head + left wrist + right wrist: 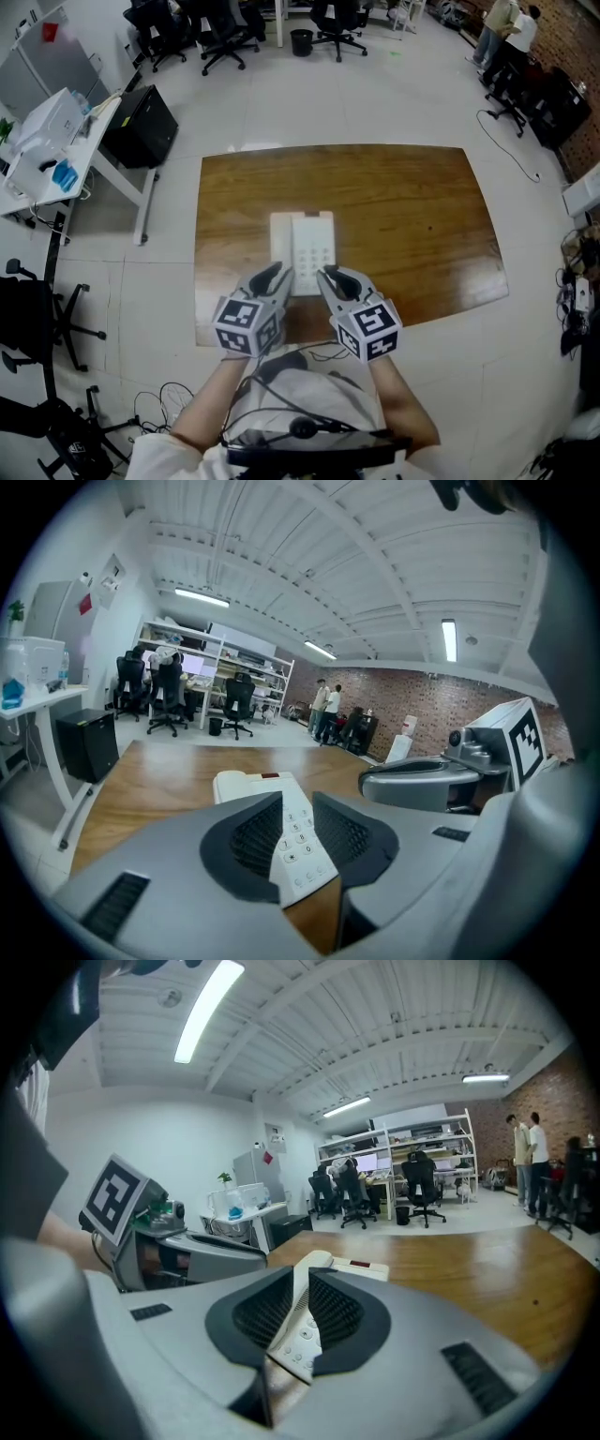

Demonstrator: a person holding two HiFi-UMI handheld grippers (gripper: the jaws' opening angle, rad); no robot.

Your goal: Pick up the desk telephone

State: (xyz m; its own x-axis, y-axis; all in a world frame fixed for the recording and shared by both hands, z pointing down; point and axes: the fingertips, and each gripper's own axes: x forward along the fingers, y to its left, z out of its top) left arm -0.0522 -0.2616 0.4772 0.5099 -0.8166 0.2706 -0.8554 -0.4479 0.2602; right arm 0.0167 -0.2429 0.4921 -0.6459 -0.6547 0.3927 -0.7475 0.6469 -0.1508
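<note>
Desk telephone (302, 246) lying flat on the wooden table (412, 216). The left gripper (277, 277) and right gripper (330, 277) are held just short of the telephone's near end, one toward each side, presumably for a two-sided lift. Both pairs of jaws are parted narrowly, with nothing gripped.

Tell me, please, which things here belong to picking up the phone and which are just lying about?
Job in hand: desk telephone, wooden table bearing it, left hand-held gripper, right hand-held gripper.
Lying about: office chairs, black bin, black box.
</note>
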